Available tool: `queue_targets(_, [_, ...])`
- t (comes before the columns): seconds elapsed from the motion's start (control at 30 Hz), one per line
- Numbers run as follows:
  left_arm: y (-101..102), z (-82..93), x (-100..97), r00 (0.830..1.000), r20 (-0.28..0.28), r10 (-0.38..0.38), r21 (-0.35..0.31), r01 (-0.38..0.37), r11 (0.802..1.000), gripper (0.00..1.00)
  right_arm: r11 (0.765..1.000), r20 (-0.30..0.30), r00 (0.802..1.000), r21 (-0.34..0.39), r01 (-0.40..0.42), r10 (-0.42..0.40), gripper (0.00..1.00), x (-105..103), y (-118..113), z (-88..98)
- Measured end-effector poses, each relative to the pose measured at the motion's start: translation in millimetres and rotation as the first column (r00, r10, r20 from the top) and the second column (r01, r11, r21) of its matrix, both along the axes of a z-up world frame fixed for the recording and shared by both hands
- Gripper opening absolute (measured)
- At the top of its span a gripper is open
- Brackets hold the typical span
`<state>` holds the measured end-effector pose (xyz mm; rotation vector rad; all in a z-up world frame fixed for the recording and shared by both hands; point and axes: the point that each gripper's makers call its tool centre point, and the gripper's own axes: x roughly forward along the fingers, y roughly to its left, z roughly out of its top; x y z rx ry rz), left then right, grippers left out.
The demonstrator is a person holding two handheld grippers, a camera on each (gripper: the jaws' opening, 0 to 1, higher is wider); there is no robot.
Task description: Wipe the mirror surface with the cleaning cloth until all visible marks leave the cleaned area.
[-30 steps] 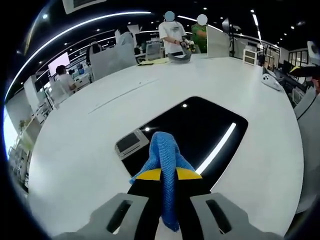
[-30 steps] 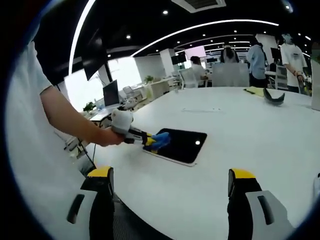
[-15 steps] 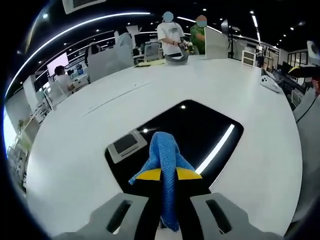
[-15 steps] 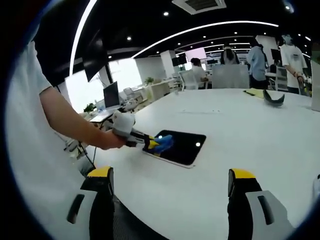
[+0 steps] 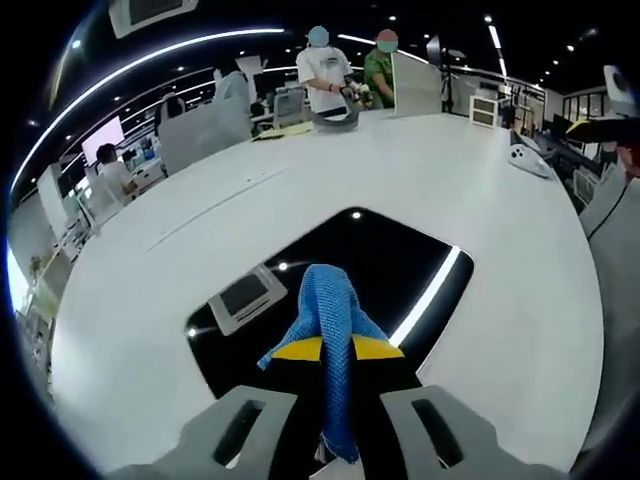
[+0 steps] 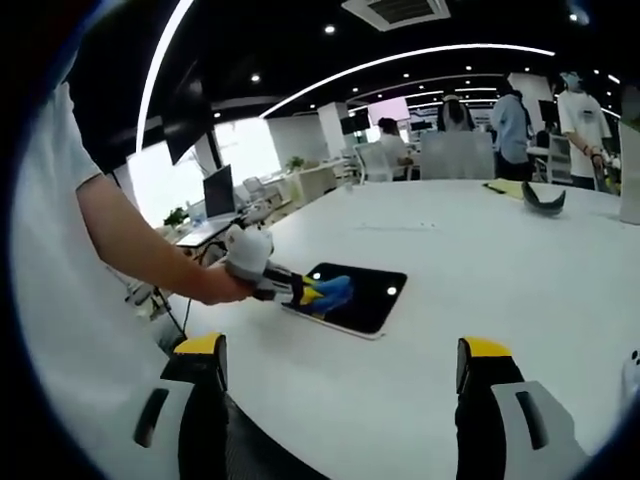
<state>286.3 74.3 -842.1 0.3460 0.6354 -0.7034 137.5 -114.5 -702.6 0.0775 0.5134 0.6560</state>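
Note:
A dark rectangular mirror (image 5: 400,270) (image 6: 365,298) lies flat on the white table (image 5: 480,170), reflecting ceiling lights. My left gripper (image 5: 335,350) is shut on a blue cleaning cloth (image 5: 328,310), whose free end rests over the mirror's near part. From the right gripper view, that gripper (image 6: 300,292) with the blue cloth (image 6: 330,291) sits at the mirror's left end, held by a person's gloved hand (image 6: 246,252). My right gripper (image 6: 340,365) stands open well short of the mirror, nothing between its yellow-tipped fingers (image 6: 486,350).
A dark curved object (image 6: 545,197) and a yellow sheet (image 6: 505,187) lie at the table's far side. Several people stand or sit beyond the table (image 6: 560,260). A white device (image 5: 525,160) rests near the right edge. The person's sleeve and arm (image 6: 120,235) are at left.
The left gripper with the cloth has slid farther over the mirror; more dark glass lies left of the cloth now. The right gripper has stayed in place.

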Motion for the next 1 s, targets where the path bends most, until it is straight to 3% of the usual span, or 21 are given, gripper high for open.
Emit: queue_targets(1.0, [-50, -0.4, -8.6, 0.994, -0.002, -0.108, -0.012, 0.108, 0.994, 0.06, 0.999, 0.005, 0.999, -0.003, 0.035, -0.035, 0.95, -5, -8, 2.3])
